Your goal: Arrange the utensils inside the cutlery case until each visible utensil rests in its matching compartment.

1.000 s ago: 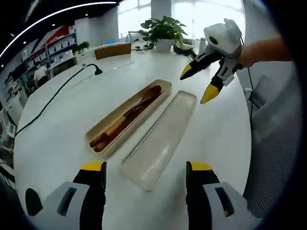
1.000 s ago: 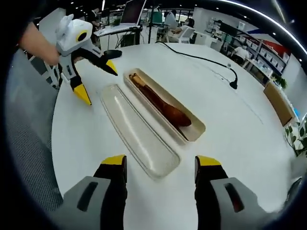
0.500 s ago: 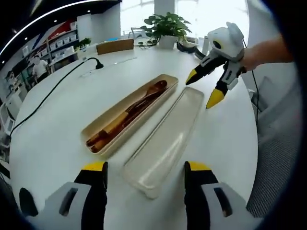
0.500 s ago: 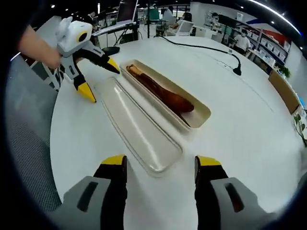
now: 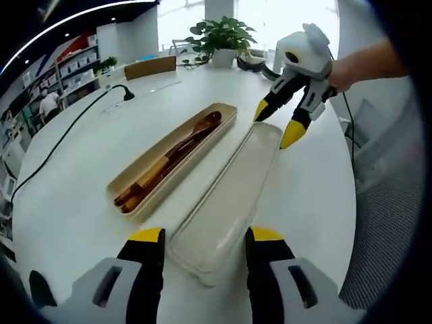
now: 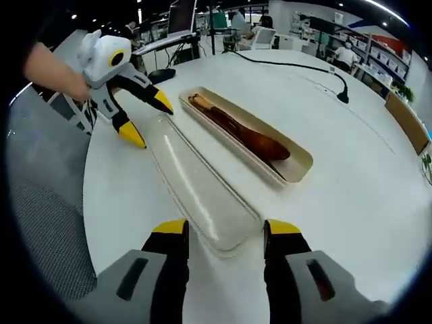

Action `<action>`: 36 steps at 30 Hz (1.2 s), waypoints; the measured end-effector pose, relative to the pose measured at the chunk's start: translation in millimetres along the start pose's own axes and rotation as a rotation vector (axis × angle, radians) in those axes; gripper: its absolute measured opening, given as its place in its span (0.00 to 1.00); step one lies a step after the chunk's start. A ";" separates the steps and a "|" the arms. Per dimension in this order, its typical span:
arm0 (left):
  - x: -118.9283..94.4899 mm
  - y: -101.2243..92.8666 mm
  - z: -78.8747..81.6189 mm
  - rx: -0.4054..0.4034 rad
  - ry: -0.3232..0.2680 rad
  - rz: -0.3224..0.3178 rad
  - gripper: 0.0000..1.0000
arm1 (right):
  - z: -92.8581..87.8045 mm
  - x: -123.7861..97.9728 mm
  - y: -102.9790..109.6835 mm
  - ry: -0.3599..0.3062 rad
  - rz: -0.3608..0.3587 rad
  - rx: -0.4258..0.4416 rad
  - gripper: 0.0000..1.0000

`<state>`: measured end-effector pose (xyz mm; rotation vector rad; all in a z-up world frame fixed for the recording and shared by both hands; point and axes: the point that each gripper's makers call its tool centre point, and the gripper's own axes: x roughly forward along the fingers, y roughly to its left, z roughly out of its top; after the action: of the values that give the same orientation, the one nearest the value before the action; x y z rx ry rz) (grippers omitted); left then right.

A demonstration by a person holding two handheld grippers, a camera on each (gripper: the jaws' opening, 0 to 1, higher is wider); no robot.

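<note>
- White round bench (image 5: pixel 74 196) carries an open cutlery case (image 5: pixel 135 187) with wooden utensils (image 5: pixel 169 160) inside.
- Its lid (image 5: pixel 229 196) lies just beside.
- Left gripper (image 5: pixel 202 246) and right gripper (image 6: pixel 223 233): fingers released, one at each lid end.

Potted plant (image 5: pixel 219 37) at table (image 5: pixel 81 175) far edge; black cable (image 5: pixel 64 138)

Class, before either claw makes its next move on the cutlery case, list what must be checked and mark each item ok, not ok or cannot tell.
1. Wooden utensils lie inside the case base: ok.
2. Each utensil sits in its matching compartment: cannot tell; no dividers are discernible.
3. Lid lies open on the table beside the base: ok.
4. Left claw is open, straddling the lid's near end: ok.
5. Right claw is open at the lid's opposite end: ok.
6. Case, lid and utensils are all visible: ok.
</note>
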<state>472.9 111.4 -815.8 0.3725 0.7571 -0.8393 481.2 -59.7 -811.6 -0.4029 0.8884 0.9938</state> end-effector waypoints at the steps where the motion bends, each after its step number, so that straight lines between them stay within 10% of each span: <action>1: -1.2 -0.5 0.6 0.006 -0.001 -0.005 0.49 | -0.3 0.1 1.2 -0.003 0.002 0.009 0.42; 20: -7.6 -18.0 -15.3 0.084 0.070 -0.084 0.45 | -10.2 -4.6 43.4 -0.002 0.100 0.234 0.40; 36: -12.5 -23.6 -19.4 0.210 0.150 -0.182 0.42 | -24.6 -2.9 56.9 0.106 -0.022 -0.114 0.33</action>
<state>440.4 114.4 -820.1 0.5648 0.8538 -1.0749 420.6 -48.4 -818.8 -0.5655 0.9226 1.0130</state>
